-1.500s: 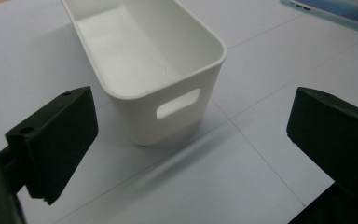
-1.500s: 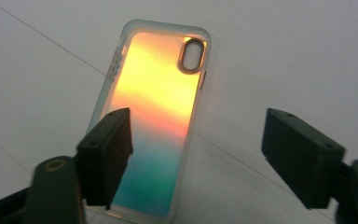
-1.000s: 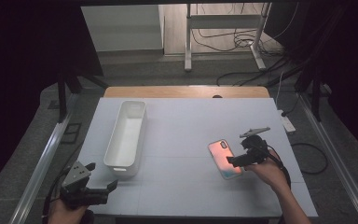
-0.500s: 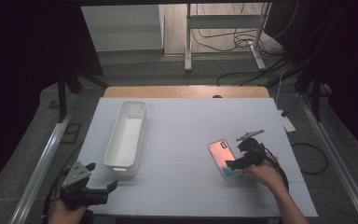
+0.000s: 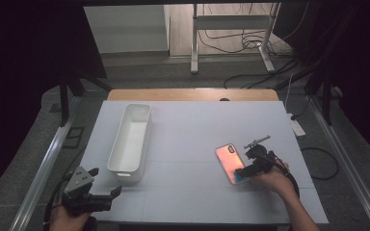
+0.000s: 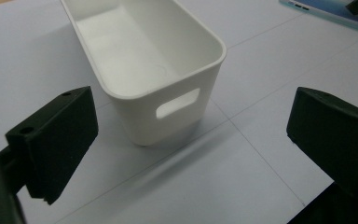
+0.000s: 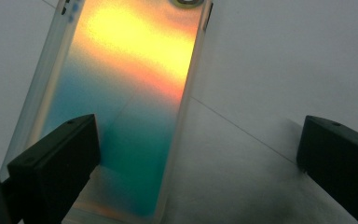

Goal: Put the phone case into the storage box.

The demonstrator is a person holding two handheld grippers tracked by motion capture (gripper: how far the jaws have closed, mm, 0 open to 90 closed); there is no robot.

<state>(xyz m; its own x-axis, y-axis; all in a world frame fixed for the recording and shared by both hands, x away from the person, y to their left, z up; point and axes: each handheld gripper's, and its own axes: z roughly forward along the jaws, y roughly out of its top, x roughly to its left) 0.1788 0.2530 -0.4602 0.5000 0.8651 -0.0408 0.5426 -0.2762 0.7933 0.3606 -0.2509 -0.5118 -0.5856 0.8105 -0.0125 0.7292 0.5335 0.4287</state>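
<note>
- Left gripper [image 5: 107, 195]: jaws spread wide, grasping nothing, near corner beside white bin [image 5: 130, 142].
- Phone [image 7: 121, 102]: far end cropped; lies flat, right of centre.
- Right gripper [image 7: 196, 158]: released; one jaw over phone's near end, other beside it.

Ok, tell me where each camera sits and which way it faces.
High view: above the near side, facing forward and down on the table; both forearms enter below.
Left gripper view: rides the left gripper, facing the white bin; open jaws.
Right gripper view: rides the right gripper, over the phone.
High and left views share the bin.
</note>
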